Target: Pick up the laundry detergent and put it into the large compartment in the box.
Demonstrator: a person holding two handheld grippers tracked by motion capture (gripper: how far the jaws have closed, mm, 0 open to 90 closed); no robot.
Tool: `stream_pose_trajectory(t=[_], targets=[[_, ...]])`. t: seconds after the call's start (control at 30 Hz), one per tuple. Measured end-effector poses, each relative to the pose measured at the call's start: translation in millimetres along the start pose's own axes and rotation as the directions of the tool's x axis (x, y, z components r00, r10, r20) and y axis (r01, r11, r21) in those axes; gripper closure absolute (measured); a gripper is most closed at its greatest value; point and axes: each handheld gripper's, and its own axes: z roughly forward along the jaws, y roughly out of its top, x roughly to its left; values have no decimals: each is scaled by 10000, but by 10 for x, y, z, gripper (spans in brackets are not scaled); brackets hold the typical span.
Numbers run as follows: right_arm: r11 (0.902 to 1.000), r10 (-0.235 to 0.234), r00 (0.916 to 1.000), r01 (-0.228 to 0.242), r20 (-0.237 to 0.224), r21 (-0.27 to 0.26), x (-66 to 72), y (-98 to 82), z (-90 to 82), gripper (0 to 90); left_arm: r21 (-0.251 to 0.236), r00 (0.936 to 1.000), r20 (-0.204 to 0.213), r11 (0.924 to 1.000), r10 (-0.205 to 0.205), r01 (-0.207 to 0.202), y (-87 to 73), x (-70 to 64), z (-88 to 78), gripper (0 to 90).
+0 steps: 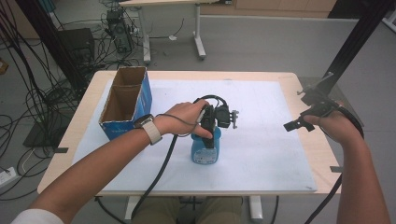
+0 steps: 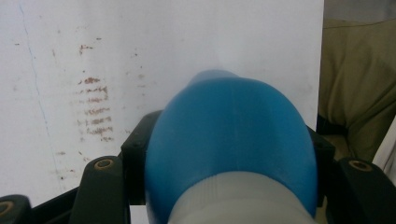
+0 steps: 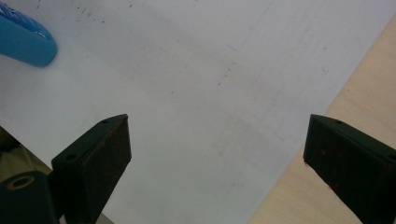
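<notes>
Tabletop: light wood, rectangular. White sheet laid flat over most of it; bare wood margin shows along the left, far and right edges. The sheet carries brownish smudges and a thin blue line, seen in the left gripper view. Open blue cardboard box, brown inside, split into two compartments, stands at far left. Blue bottle stands upright on the sheet, near the front centre.

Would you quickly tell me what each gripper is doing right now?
Left gripper: shut on the blue bottle.
Right gripper: open, holding nothing.
</notes>
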Motion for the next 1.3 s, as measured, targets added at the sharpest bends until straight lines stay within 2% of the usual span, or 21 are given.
stream_pose_trajectory(t=[1.3], targets=[[10000,-1,10000,1,43,38,12,2,-22,78,17,10000,-21,10000,-60,60,0,-12,0,387]])
